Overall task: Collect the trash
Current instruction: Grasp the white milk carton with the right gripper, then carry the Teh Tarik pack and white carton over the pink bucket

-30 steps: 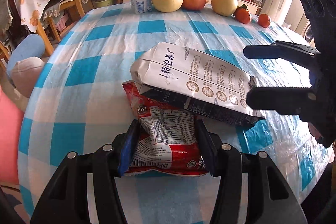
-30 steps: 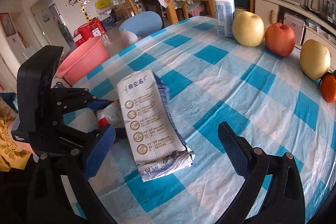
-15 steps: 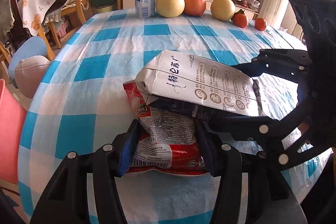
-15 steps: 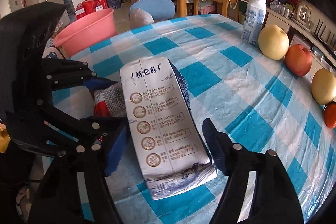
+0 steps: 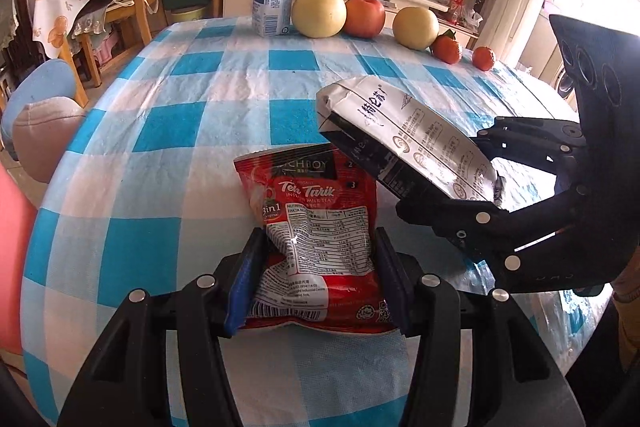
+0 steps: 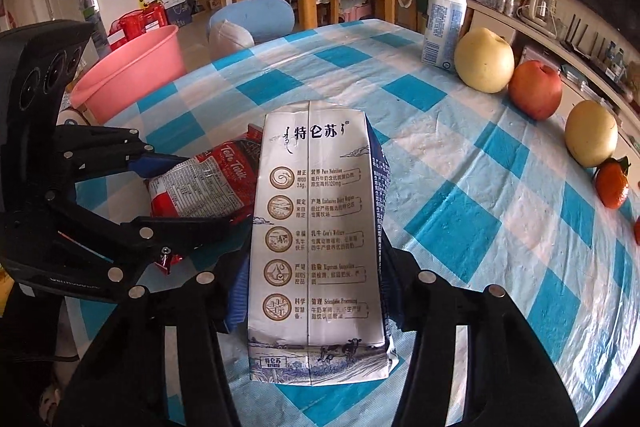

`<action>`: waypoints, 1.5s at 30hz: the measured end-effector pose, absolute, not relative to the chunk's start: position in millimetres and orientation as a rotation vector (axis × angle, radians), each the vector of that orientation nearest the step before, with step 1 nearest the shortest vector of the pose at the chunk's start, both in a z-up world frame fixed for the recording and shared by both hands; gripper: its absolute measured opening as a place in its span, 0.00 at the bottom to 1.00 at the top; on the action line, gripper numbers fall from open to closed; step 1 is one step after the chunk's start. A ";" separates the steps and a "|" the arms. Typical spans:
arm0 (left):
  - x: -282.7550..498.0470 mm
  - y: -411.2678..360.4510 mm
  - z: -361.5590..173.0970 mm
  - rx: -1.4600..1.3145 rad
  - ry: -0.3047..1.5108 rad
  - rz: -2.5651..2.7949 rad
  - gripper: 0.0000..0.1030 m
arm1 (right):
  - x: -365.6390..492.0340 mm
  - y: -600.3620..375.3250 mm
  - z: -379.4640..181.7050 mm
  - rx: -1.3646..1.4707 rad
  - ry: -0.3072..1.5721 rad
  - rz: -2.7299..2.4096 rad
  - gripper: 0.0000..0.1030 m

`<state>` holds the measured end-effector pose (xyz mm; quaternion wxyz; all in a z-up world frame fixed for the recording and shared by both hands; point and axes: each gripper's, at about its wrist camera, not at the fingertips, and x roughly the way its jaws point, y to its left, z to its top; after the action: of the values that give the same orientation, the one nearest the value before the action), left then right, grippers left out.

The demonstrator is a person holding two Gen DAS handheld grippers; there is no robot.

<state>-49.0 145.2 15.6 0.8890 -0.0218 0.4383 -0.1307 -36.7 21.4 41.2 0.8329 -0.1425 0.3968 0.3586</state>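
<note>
My left gripper [image 5: 316, 275] is clamped on the near end of the red Teh Tarik sachet [image 5: 316, 227], both pointing steeply down at the blue-checked tablecloth [image 5: 168, 131]. My right gripper [image 6: 312, 291] has just been closing and its pads now press the sides of the flattened white milk carton [image 6: 316, 227], whose far end is tilted up off the cloth, just right of the sachet. The pink basin [image 6: 132, 71] beyond the table's left edge is half cut off; I cannot make out its contents.
</note>
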 end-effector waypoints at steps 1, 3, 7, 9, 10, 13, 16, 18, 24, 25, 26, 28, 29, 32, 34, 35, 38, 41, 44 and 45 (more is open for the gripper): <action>-48.5 146.8 16.0 -0.052 0.911 -0.269 0.53 | -36.2 20.6 40.9 -0.281 0.847 0.747 0.53; -47.7 152.1 18.2 -0.072 0.908 -0.266 0.53 | -36.6 18.7 40.9 -0.234 0.861 0.727 0.53; -47.5 161.8 23.5 -0.106 0.894 -0.260 0.53 | -41.1 15.2 43.5 -0.154 0.873 0.686 0.53; -48.6 166.4 27.3 -0.122 0.882 -0.261 0.53 | -43.9 11.6 45.1 -0.116 0.876 0.661 0.53; -49.2 167.9 29.4 -0.128 0.875 -0.262 0.53 | -45.4 9.6 46.1 -0.099 0.876 0.650 0.53; -50.5 174.2 35.7 -0.149 0.857 -0.258 0.53 | -49.2 2.6 48.4 -0.038 0.878 0.627 0.53; -51.2 181.1 40.7 -0.165 0.842 -0.251 0.53 | -54.4 -3.9 53.7 0.017 0.873 0.611 0.53; -52.3 185.4 44.1 -0.170 0.831 -0.245 0.53 | -58.2 -6.8 59.2 0.047 0.864 0.603 0.53; -56.4 200.9 55.9 -0.186 0.788 -0.220 0.53 | -66.3 -9.4 73.8 0.146 0.855 0.609 0.53; -57.5 204.1 57.8 -0.192 0.782 -0.216 0.53 | -67.4 -7.5 75.1 0.158 0.859 0.613 0.53; -58.5 207.3 59.0 -0.198 0.775 -0.213 0.53 | -68.5 -5.1 75.8 0.168 0.865 0.618 0.53; -60.3 213.8 63.5 -0.215 0.756 -0.214 0.53 | -70.9 2.0 77.6 0.177 0.870 0.628 0.53; -61.7 217.1 65.9 -0.221 0.743 -0.211 0.53 | -72.2 6.2 78.6 0.181 0.870 0.637 0.53; -65.6 228.6 74.3 -0.242 0.710 -0.196 0.53 | -74.6 21.4 83.1 0.200 0.873 0.672 0.53; -68.9 239.2 78.7 -0.270 0.687 -0.180 0.53 | -76.0 32.0 89.2 0.220 0.861 0.699 0.53; -70.3 244.5 80.5 -0.280 0.677 -0.170 0.53 | -76.3 38.0 92.3 0.227 0.857 0.710 0.53; -74.7 261.8 85.2 -0.308 0.646 -0.130 0.53 | -73.9 56.6 102.2 0.242 0.845 0.745 0.53; -80.3 281.0 90.2 -0.335 0.615 -0.084 0.53 | -69.6 78.8 113.8 0.240 0.832 0.776 0.53; -86.4 301.7 95.4 -0.361 0.581 -0.026 0.53 | -65.8 105.6 124.8 0.231 0.827 0.819 0.53; -88.6 309.2 96.8 -0.366 0.572 -0.007 0.53 | -64.5 115.1 127.5 0.222 0.824 0.831 0.53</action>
<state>-88.6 309.2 96.8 0.9429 -0.1796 0.2805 -0.0034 -64.5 115.1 127.5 0.8279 0.1043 0.3880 0.3913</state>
